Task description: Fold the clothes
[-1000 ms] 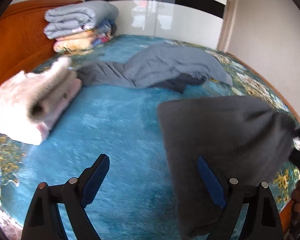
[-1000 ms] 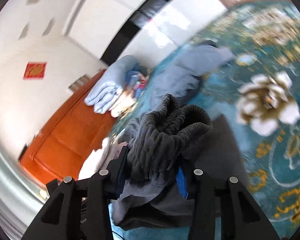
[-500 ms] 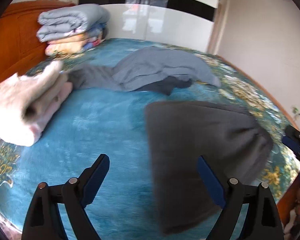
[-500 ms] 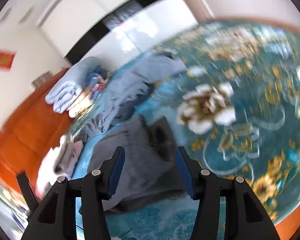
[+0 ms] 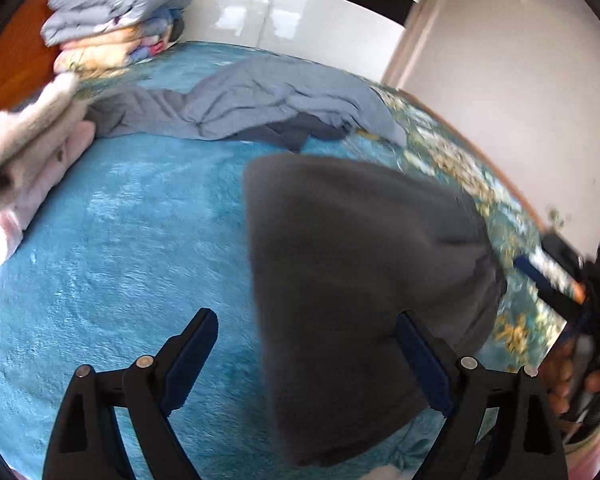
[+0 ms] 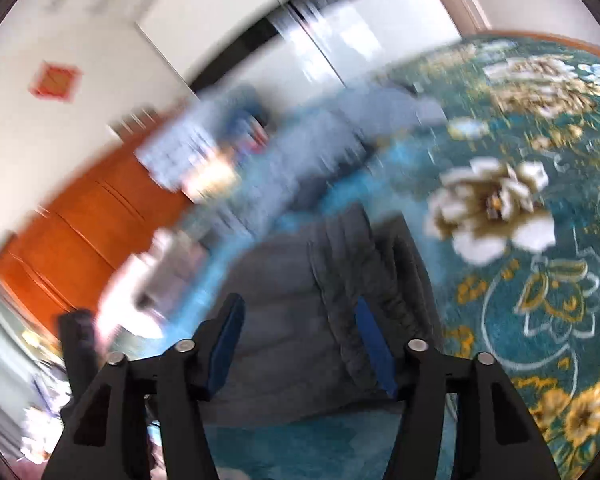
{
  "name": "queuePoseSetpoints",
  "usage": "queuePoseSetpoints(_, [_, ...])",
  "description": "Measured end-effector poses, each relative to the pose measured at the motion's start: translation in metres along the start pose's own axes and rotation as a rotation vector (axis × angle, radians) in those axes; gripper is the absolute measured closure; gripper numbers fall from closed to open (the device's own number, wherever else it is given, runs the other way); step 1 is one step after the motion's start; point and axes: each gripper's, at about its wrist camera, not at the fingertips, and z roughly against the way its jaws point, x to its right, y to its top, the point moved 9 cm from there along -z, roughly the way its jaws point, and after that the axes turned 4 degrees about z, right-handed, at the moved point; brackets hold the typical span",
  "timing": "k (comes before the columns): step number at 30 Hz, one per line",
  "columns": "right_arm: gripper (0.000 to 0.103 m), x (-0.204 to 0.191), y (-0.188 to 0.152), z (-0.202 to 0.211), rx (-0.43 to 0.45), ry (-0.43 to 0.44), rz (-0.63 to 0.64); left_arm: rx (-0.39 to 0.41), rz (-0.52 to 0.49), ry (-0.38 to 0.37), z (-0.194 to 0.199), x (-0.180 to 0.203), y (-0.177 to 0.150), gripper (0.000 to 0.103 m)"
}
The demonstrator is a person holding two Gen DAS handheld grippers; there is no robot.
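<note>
A dark grey garment (image 5: pixel 360 264) lies folded flat on the blue bedspread (image 5: pixel 120 264), its gathered waistband at the right end. It also shows in the blurred right wrist view (image 6: pixel 300 312). My left gripper (image 5: pixel 306 354) is open and empty, hovering above the garment's near left edge. My right gripper (image 6: pixel 298 350) is open and empty just above the garment; it shows at the right edge of the left wrist view (image 5: pixel 556 284).
A crumpled blue-grey garment (image 5: pixel 268 100) lies further back on the bed. A folded white and pink stack (image 5: pixel 24 168) sits at the left. Folded quilts (image 5: pixel 112 12) are piled by the orange headboard (image 6: pixel 72 240). The bed's edge runs at the right.
My right gripper has let go of the grey garment's waistband and opened. The garment now lies flat on the bed. Both cameras have shifted slightly.
</note>
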Motion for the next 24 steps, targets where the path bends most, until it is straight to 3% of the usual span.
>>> queuePoseSetpoints(3, [0.017,0.04,-0.004,0.005,0.028,-0.009,-0.148,-0.013,0.088,-0.037,-0.009,-0.014,0.007,0.01])
queuePoseSetpoints(6, [0.015,0.068,-0.027,-0.017,-0.058,0.02,-0.297,-0.047,0.177,-0.105,-0.025,-0.017,0.008,0.01])
queuePoseSetpoints(9, [0.013,0.069,-0.037,-0.043,-0.152,0.038,-0.266,-0.086,0.224,-0.143,-0.042,-0.015,0.006,0.007])
queuePoseSetpoints(13, [0.012,0.075,-0.023,-0.062,-0.172,0.061,-0.248,-0.111,0.242,-0.159,-0.057,-0.011,0.005,0.006])
queuePoseSetpoints(19, [0.005,0.074,-0.011,-0.082,-0.214,0.113,-0.244,-0.165,0.202,-0.126,-0.069,-0.009,0.006,0.004])
queuePoseSetpoints(24, [0.004,0.064,-0.015,-0.086,-0.216,0.096,-0.204,-0.162,0.193,-0.123,-0.068,-0.003,0.007,0.005])
